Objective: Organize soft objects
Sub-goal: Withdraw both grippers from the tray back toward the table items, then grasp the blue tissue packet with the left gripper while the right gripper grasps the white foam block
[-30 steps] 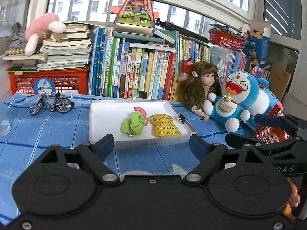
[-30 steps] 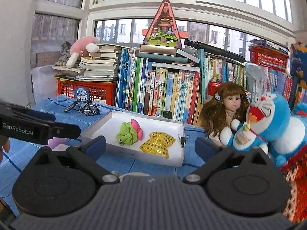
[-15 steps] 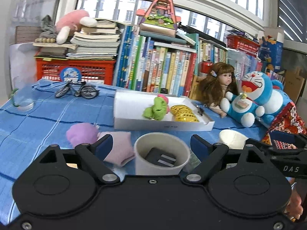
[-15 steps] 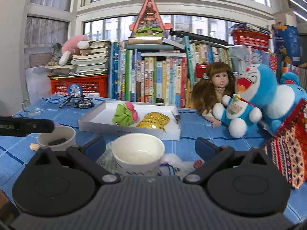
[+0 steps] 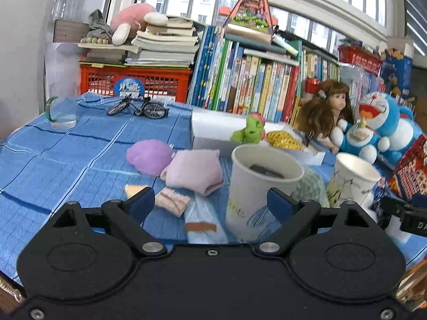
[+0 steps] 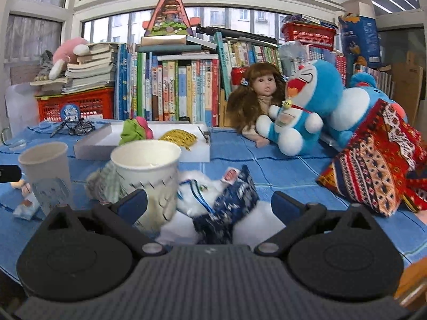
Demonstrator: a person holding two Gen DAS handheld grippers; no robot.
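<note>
Both the left gripper [image 5: 210, 204] and right gripper [image 6: 209, 204] gape wide and empty, the left one's neighbour at three o'clock showing letters "D A".

Blue-clothed surface [image 5: 66, 154] carrying a white tray [image 5: 213, 130], two paper cups [image 5: 260, 186] [image 6: 149, 181], a purple plush [image 5: 149, 156] touching a pink pouch [image 5: 194, 170], a toy bicycle [image 5: 136, 108], a glass [image 5: 62, 113], a doll [image 6: 259, 101] beside the Doraemon plush [image 6: 301, 114].
</note>
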